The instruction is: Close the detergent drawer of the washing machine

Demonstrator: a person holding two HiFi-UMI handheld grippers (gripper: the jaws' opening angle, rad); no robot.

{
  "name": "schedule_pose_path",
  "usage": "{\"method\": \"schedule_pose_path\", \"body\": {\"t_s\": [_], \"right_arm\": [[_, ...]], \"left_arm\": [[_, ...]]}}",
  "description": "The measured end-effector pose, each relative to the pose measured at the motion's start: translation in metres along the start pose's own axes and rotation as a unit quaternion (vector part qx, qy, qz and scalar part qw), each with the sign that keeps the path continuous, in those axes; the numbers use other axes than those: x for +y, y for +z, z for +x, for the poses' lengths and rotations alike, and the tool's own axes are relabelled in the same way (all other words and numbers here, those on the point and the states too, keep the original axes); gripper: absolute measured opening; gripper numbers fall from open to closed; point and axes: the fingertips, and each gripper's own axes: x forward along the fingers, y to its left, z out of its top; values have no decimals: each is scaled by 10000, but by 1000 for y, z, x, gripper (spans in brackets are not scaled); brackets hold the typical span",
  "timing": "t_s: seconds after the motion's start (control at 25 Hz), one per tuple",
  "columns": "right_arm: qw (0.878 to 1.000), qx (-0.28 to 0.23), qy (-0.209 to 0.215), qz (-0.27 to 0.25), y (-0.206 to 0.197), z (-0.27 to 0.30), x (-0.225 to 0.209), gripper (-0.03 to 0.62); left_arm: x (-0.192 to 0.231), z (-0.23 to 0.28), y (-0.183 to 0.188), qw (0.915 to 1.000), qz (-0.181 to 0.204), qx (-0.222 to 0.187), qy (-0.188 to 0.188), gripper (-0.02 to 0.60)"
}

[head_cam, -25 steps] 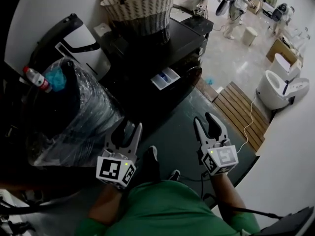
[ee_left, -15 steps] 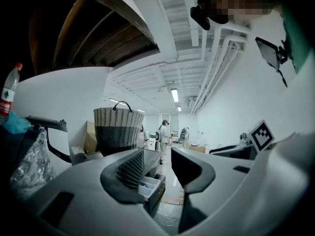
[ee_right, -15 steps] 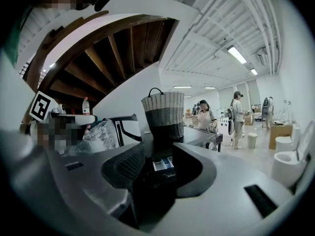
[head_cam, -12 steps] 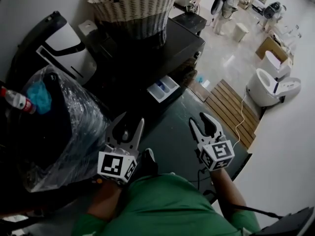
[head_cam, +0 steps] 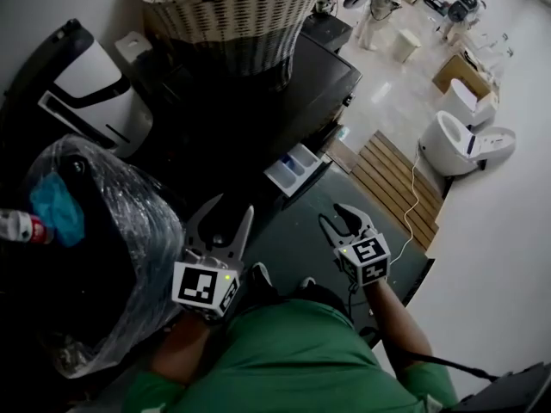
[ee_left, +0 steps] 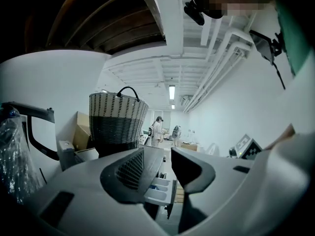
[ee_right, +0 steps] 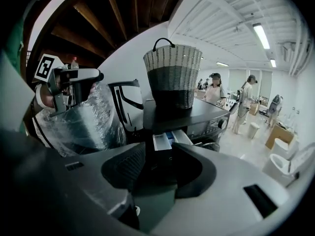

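the detergent drawer (head_cam: 293, 169) is seen pulled out from the front of the dark washing machine (head_cam: 297, 76), on whose top a wicker basket (head_cam: 232, 11) is set. nearer the person, the left claw (head_cam: 231, 206) and right claw (head_cam: 331, 213) are held clear of the drawer — jaws spread, nothing between them. a plastic-wrapped bundle (head_cam: 112, 231) is seen at the left.

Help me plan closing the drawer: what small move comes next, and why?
Probably ease the right hand-held gripper forward toward the detergent drawer: it juts open from the washing machine, and the open, empty gripper is short of it.
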Motion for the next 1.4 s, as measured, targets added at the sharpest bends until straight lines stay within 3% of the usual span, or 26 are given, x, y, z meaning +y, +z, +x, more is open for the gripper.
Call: {"method": "schedule_pose_path", "body": {"t_s": [0.24,0.44,0.64,0.92,1.12,1.4], "right_arm": [[9998,210,-36,-20,-9,30,-18,184],[9992,289,-77,-284,-27,61,-40,181],[9985,419,-58,-346,-56,95,-67,208],[9978,537,285,-255,-83,133,-83,238],[9972,487,468,-306,-90,146,-84,242],[9975,243,489,-459,-85,153,-81,243]], "left_arm": [[2,25,-14,9997,-65,158,-153,183],[-6,47,-24,9994,-5,351,-62,183],[-16,68,-39,9978,136,606,230,183],[-19,92,-63,9923,140,915,825,183],[-25,99,-74,9877,123,1169,1034,183],[-21,106,-85,9837,124,1186,1343,183]]}}
